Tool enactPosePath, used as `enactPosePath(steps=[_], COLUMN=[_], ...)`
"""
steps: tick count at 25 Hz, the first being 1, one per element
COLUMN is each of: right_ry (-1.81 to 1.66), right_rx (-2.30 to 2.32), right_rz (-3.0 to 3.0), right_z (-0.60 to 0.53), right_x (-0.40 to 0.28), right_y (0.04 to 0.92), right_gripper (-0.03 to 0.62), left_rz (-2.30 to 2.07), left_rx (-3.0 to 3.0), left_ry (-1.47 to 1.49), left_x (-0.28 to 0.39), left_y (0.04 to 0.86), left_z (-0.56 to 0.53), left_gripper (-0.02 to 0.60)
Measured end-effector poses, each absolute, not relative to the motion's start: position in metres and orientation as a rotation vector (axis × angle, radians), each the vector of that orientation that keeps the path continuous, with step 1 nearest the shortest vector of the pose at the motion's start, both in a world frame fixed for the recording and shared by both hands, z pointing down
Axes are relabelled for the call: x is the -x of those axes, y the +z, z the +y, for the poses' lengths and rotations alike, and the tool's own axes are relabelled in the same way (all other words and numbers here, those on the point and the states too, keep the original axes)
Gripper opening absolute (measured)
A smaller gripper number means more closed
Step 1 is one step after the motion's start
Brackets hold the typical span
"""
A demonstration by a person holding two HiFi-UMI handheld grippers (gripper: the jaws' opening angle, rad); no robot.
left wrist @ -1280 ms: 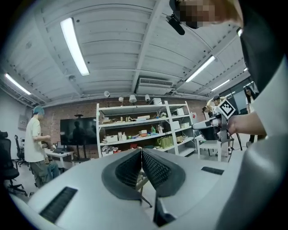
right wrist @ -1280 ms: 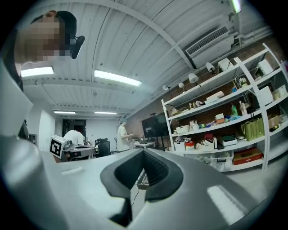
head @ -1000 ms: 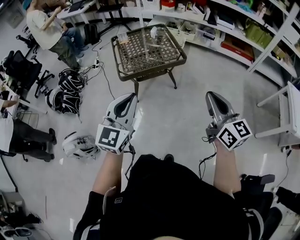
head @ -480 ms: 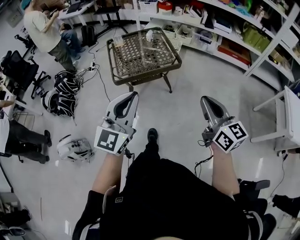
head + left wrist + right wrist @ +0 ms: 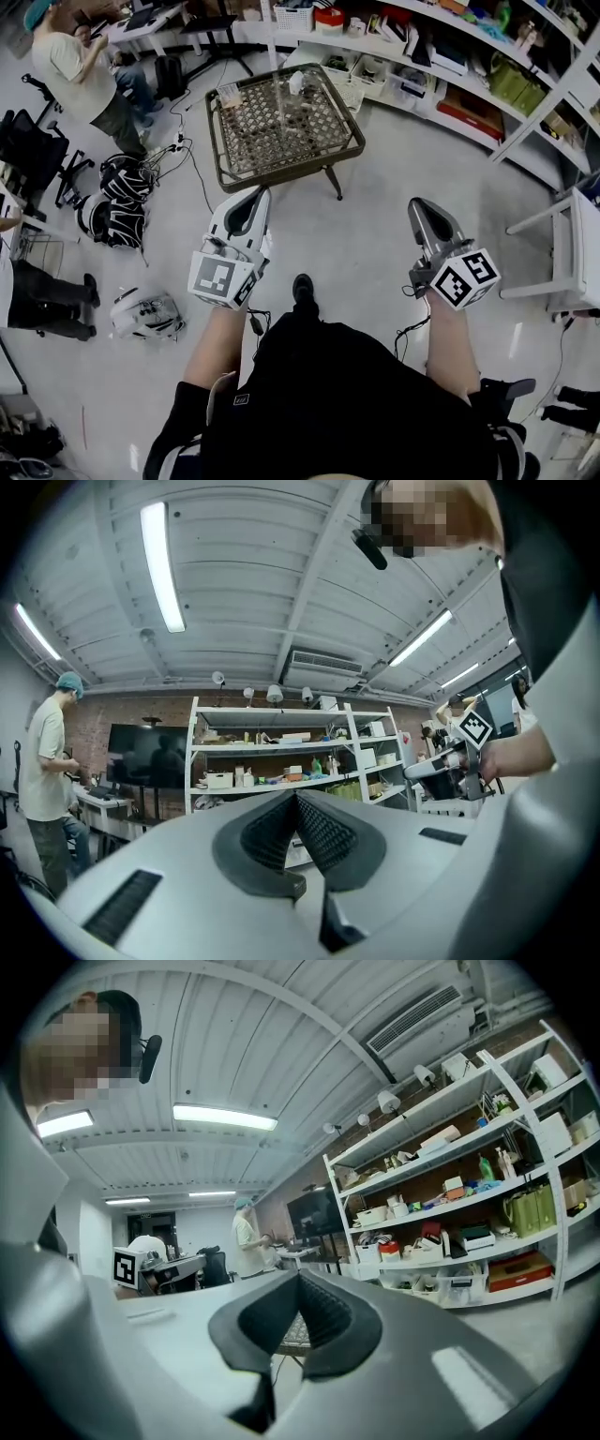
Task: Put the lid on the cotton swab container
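Grey floor [image 5: 375, 216] lies bare between the person and the mesh-topped table [image 5: 281, 122] far ahead. Shelving [image 5: 450, 75] bounds the far right and a white table [image 5: 577, 244] the right edge. Bags [image 5: 122, 192] and office chairs [image 5: 33, 150] crowd the left, near a standing person [image 5: 80, 70]. Held low and near, well apart from each other, the left gripper [image 5: 256, 193] and right gripper [image 5: 418, 204] each have jaws closed together on nothing. Two small pale items [image 5: 296, 82] sit at the table's far edge — well beyond both grippers — too small to tell which is the cotton swab container.
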State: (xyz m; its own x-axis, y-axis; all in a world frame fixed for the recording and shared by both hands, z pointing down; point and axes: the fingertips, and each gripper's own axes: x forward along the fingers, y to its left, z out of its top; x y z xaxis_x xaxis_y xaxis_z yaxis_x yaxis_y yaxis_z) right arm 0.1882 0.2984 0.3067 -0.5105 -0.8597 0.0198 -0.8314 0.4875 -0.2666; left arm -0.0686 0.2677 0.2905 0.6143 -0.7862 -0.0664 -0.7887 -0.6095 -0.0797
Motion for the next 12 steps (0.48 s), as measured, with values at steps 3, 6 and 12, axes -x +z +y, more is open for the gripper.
enactPosePath(steps=[3,6,12], right_ry=[-0.395,-0.422,-0.432], right_rx=[1.497,1.494,1.471], right_rz=[2.611,2.624,2.645], right_z=[0.267,0.236,0.173], right_x=[-0.187,-0.181,-0.156], right_y=[0.309,0.312,0.314], right_gripper=[0.008,0.008,0.008], left_rz=[1.359,1.351,1.369], left_rx=[2.738,2.760,2.803], left_ry=[0.009,-0.009,-0.028], left_x=[0.071,0.072,0.094], left_y=[0.295,0.296,0.310], left_z=[0.235,0.205,0.148], left_gripper=[0.005,0.005,0.005])
